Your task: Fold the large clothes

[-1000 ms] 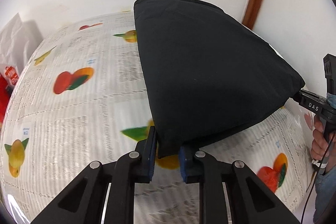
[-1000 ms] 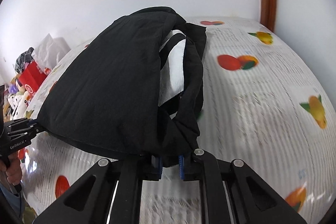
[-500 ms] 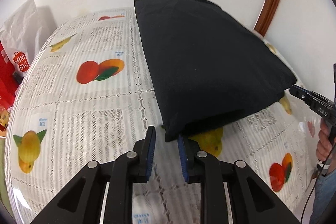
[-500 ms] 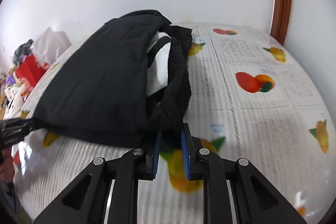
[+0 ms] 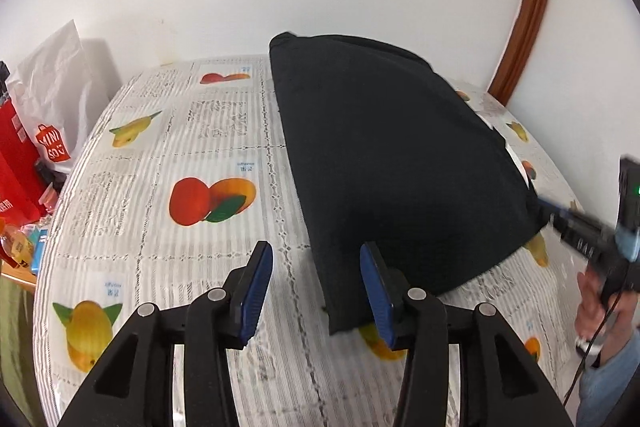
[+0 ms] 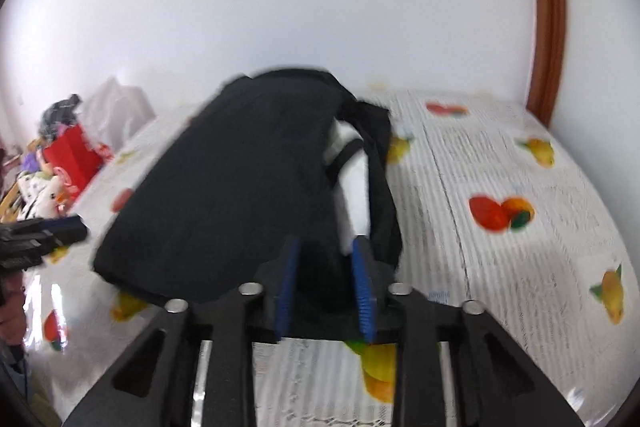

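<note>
A black garment (image 5: 400, 171) lies folded on the fruit-print tablecloth (image 5: 152, 179). My left gripper (image 5: 316, 291) is open, its jaws standing apart just in front of the garment's near corner, holding nothing. In the right wrist view the garment (image 6: 240, 195) shows a white inner layer (image 6: 356, 187) at its right edge. My right gripper (image 6: 324, 291) is open, with the garment's near edge lying between its blue pads (image 6: 288, 287). The right gripper also shows at the right of the left wrist view (image 5: 576, 227).
White wall behind the table, with a brown door frame (image 5: 528, 11) at the right. A red shopping bag (image 5: 20, 163) and a white bag (image 5: 56, 83) stand beyond the table's left edge. Cluttered items (image 6: 48, 179) lie at the left in the right wrist view.
Both grippers have opened and let go of the garment, which now lies flat on the table. Both grippers have drawn back slightly.
</note>
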`<state>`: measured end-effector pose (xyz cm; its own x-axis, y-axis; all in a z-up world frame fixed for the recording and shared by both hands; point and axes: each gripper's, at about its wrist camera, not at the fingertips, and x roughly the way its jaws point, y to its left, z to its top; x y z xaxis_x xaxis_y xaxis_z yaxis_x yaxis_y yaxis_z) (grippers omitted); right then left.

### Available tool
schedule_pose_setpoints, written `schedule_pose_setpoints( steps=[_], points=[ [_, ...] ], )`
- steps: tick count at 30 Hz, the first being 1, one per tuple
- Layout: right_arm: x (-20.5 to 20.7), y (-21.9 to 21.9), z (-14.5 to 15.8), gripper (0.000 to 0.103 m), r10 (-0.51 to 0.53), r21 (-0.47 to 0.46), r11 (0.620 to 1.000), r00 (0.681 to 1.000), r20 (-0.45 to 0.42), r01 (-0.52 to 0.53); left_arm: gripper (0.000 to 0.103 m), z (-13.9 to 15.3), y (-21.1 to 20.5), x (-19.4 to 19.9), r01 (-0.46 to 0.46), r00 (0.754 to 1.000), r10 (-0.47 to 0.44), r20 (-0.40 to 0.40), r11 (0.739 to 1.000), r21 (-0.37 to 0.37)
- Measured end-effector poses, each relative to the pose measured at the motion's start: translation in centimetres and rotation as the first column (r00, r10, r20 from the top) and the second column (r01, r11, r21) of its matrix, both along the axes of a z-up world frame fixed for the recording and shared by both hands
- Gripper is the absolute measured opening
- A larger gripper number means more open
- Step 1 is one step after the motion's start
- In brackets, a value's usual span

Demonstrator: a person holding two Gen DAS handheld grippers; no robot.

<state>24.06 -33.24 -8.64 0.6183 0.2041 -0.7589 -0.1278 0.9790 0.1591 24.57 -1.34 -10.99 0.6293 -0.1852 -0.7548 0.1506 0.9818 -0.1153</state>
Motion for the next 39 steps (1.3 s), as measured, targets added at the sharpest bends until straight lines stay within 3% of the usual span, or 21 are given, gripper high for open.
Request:
schedule_pose_setpoints(
  steps=[3, 6, 9, 13, 19, 20, 22, 25, 27, 29, 35, 39],
  points=[
    [-0.6, -0.1, -1.0, 0.015, 0.008, -0.01, 1.0, 0.999, -0.037, -0.008, 0.043, -1.4, -0.1, 1.3, -0.005, 0.999, 0.005, -0.043, 1.0, 0.0],
    [-0.7, 0.2, 0.2, 0.016, 0.027, -0.042, 0.999, 0.999, -0.031, -0.028, 0.043, -1.9, -0.4, 2.0, 0.01, 0.998, -0.01, -0.065, 1.0, -0.005],
    [0.1, 0.4, 2.1, 0.019, 0.045, -0.004, 0.999, 0.999, 0.009, -0.045, 0.044, -0.7, -0.2, 2.4, 0.013, 0.999, -0.014, -0.044, 1.0, -0.025],
    [3.0, 1.5, 2.9, 0.019, 0.049, 0.034, 0.998, 0.998, 0.025, -0.05, 0.049, 0.2, -0.2, 3.7, 0.012, 0.999, -0.013, -0.037, 1.0, -0.028],
    [7.9, 2.0, 0.8, 0.019, -0.013, 0.089, 0.996, 0.999, -0.031, 0.015, 0.051, -0.4, -1.1, 5.6, 0.033, 0.998, -0.033, -0.055, 0.999, 0.008],
    [8.3, 2.0, 0.4, 0.018, -0.012, 0.102, 0.995, 0.999, -0.047, 0.017, 0.051, -0.6, -1.3, 5.8, 0.035, 0.998, -0.034, -0.061, 0.999, 0.017],
    [8.4, 1.9, 0.6, 0.002, 0.004, 0.135, 0.991, 1.0, -0.017, -0.002, 0.051, -1.0, -1.6, 6.1, 0.042, 0.997, -0.04, -0.071, 0.999, 0.02],
    [7.3, 0.6, 1.5, 0.002, 0.001, 0.19, 0.982, 0.997, 0.072, -0.015, 0.051, -1.2, -1.7, 6.2, 0.054, 0.996, -0.053, -0.071, 0.998, 0.009],
    [7.4, 0.3, 1.0, 0.002, -0.023, 0.202, 0.979, 0.998, 0.051, 0.012, 0.051, -1.2, -1.8, 6.2, 0.056, 0.996, -0.056, -0.068, 0.998, 0.004],
    [8.0, 0.7, 0.3, 0.002, -0.029, 0.17, 0.985, 1.0, 0.009, 0.027, 0.051, -1.3, -1.9, 6.4, 0.055, 0.996, -0.055, -0.069, 0.998, -0.001],
    [7.3, 0.8, 1.1, 0.005, -0.06, 0.117, 0.991, 0.998, 0.022, 0.057, 0.052, -1.1, -1.9, 6.2, 0.049, 0.997, -0.049, -0.067, 0.999, -0.004],
    [6.1, 0.7, 1.3, 0.008, -0.063, 0.066, 0.996, 0.998, -0.016, 0.064, 0.052, -1.0, -2.0, 5.8, 0.048, 0.997, -0.049, -0.067, 0.999, -0.007]
  ],
)
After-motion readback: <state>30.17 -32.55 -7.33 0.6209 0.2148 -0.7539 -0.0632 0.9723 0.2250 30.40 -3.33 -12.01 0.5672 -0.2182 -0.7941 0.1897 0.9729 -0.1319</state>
